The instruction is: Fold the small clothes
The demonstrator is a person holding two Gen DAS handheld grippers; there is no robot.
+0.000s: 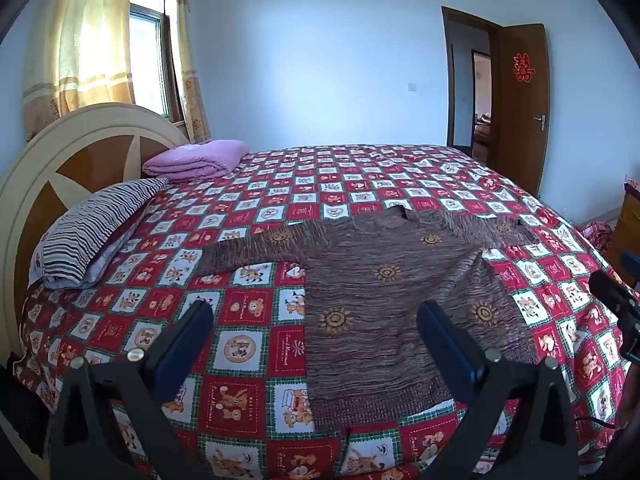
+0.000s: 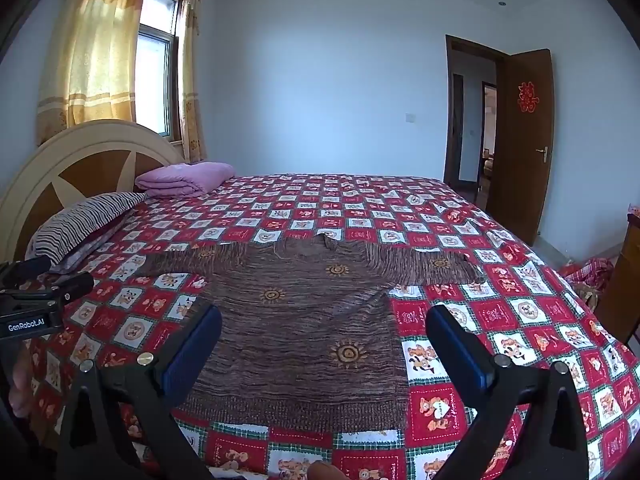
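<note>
A brown knit sweater with orange sun motifs lies flat on the bed, sleeves spread to both sides, hem toward me. It also shows in the right wrist view. My left gripper is open and empty, held above the hem's left part. My right gripper is open and empty, above the hem's right part. The right gripper's body shows at the right edge of the left wrist view. The left gripper's body shows at the left edge of the right wrist view.
The bed has a red checked bear-print cover. A striped pillow and a folded purple blanket lie by the headboard at left. An open wooden door and a wooden cabinet stand at right.
</note>
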